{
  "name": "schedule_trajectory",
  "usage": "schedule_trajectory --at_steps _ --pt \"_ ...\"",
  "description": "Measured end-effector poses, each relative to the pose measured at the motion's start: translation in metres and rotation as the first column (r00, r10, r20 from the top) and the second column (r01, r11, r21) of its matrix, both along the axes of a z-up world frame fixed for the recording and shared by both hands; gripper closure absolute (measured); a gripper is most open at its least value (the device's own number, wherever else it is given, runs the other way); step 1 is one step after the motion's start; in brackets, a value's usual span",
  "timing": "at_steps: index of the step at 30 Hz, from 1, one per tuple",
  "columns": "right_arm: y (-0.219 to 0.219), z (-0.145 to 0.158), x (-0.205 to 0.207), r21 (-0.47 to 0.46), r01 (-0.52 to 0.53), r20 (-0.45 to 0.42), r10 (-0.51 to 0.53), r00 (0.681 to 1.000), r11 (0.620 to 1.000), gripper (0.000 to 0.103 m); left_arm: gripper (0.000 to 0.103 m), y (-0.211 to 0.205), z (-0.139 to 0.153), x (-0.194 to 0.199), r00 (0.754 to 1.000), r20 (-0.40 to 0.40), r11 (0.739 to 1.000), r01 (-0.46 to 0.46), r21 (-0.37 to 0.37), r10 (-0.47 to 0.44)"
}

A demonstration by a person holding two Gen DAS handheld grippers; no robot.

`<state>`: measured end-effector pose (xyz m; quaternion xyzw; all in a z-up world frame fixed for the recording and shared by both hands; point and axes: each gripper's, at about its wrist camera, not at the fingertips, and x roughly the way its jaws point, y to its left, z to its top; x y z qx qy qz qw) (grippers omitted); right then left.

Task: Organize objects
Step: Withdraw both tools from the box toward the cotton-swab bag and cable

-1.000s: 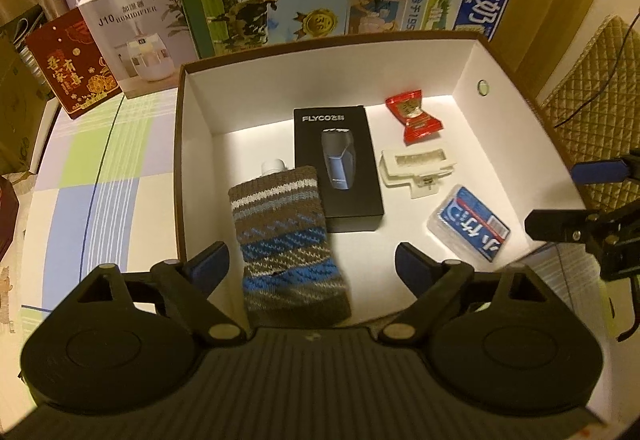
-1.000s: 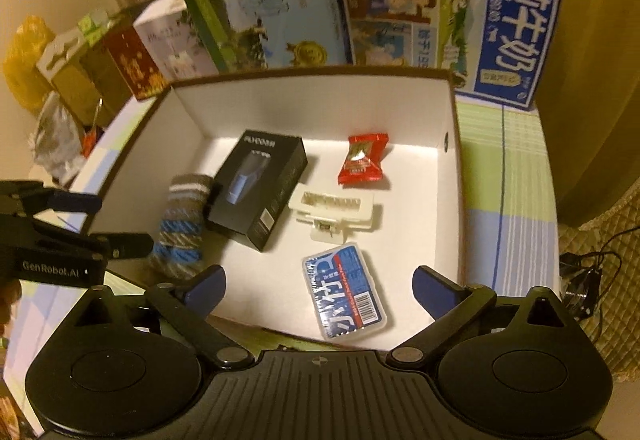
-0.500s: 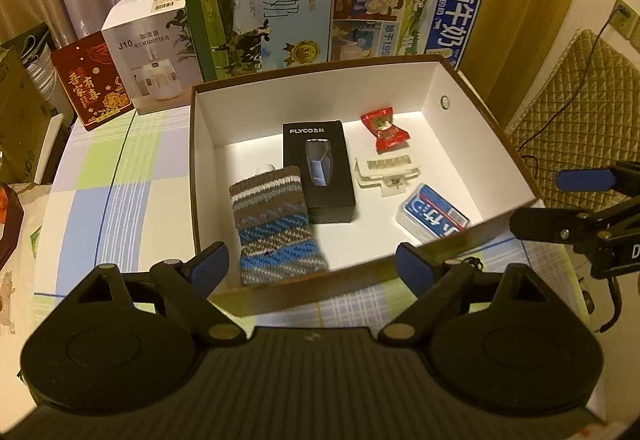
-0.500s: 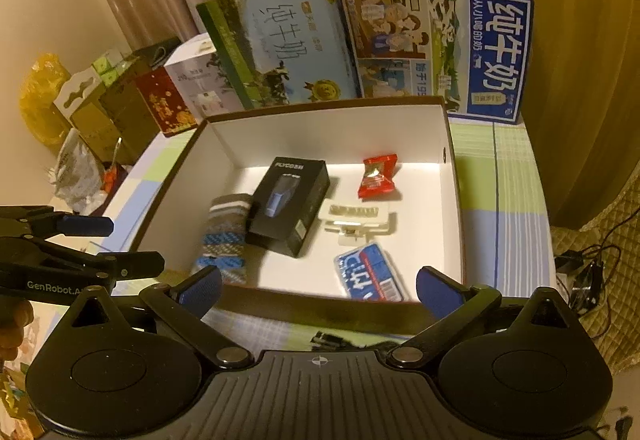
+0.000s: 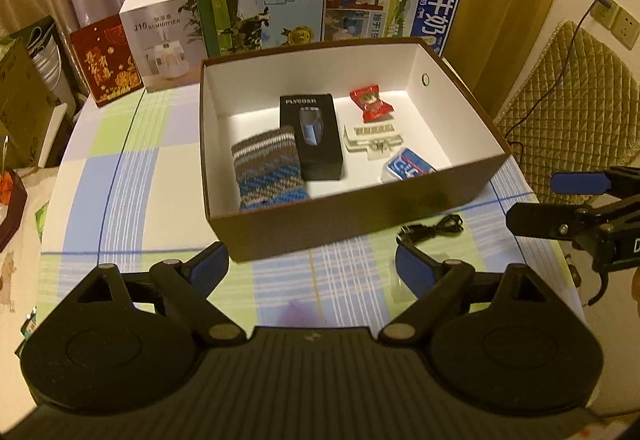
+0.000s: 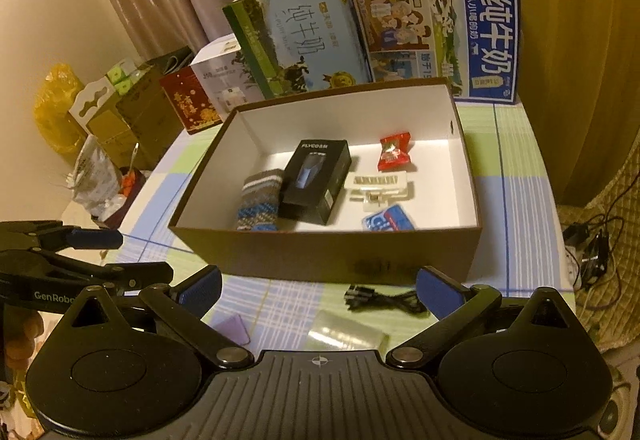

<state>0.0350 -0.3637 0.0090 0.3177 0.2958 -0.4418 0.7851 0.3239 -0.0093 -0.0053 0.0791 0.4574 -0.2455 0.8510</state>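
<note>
Inside the brown box (image 5: 360,211), a knitted pouch (image 5: 268,169), black carton (image 5: 314,133) and red candy (image 5: 371,101) are seen, while both the left gripper (image 5: 312,266) and right gripper (image 6: 318,286) are held wide and empty above what may be a coiled cable (image 6: 384,300).

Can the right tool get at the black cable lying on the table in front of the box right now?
Probably yes. The right tool is open and empty, and the black cable lies on the table just ahead of it, outside the box, with nothing over it.
</note>
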Motion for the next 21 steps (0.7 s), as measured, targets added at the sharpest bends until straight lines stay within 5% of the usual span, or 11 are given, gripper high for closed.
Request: schedule_trajectory --at_steps 21 --pt "0.06 -0.035 -0.012 0.07 0.034 -0.047 -0.03 0.998 0.997 0.002 0.015 0.018 -0.037 -0.058 0.994 -0.102 1.0 0.025 0.009 -0.024"
